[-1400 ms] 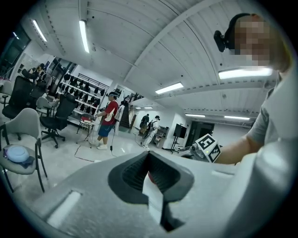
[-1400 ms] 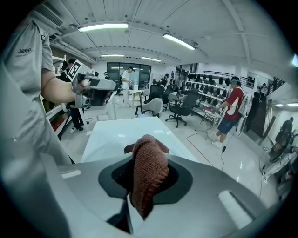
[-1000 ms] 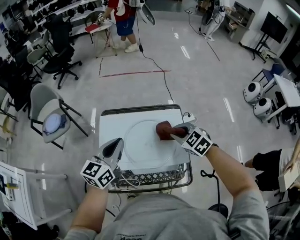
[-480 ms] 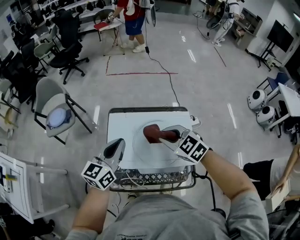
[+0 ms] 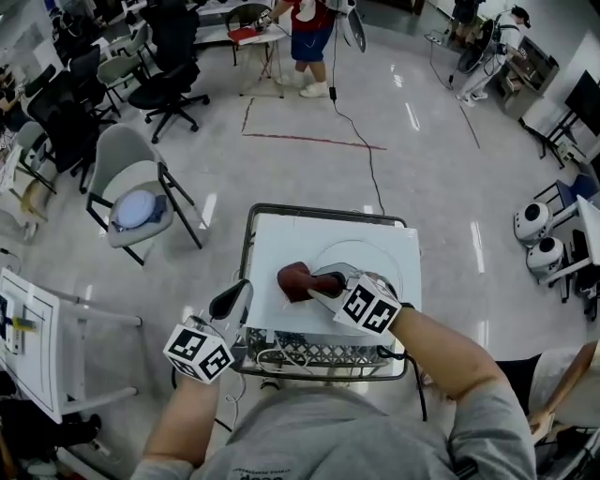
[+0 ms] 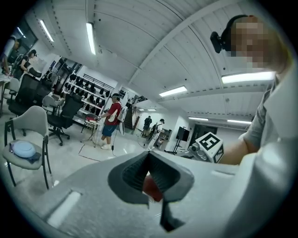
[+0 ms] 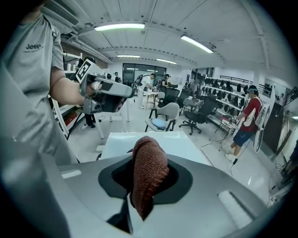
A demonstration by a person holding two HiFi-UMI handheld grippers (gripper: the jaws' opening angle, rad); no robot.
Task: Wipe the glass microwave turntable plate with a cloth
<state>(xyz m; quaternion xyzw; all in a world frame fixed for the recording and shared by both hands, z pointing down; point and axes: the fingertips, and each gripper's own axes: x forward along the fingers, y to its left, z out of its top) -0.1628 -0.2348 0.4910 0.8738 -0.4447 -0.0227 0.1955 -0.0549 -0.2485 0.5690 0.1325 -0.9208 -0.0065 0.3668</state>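
The glass plate (image 5: 364,257) lies flat on the white table (image 5: 281,239), toward the tabletop's 3 o'clock side. The dark red cloth (image 5: 295,279) sits at the plate's 9 o'clock rim, pressed down on the surface. The right gripper (image 5: 317,281) has its jaws clamped on the cloth, which bulges up between them in the right gripper view. The left gripper (image 5: 239,292) hovers at the cloth's 8 o'clock, beside the table's edge, jaws pressed together with nothing between them. A wire basket (image 5: 319,354) hangs along the table's 6 o'clock edge. A grey chair (image 5: 136,202) with a blue cushion stands at the table's 10 o'clock, and a person in a red top (image 5: 309,23) stands far off at 12 o'clock.
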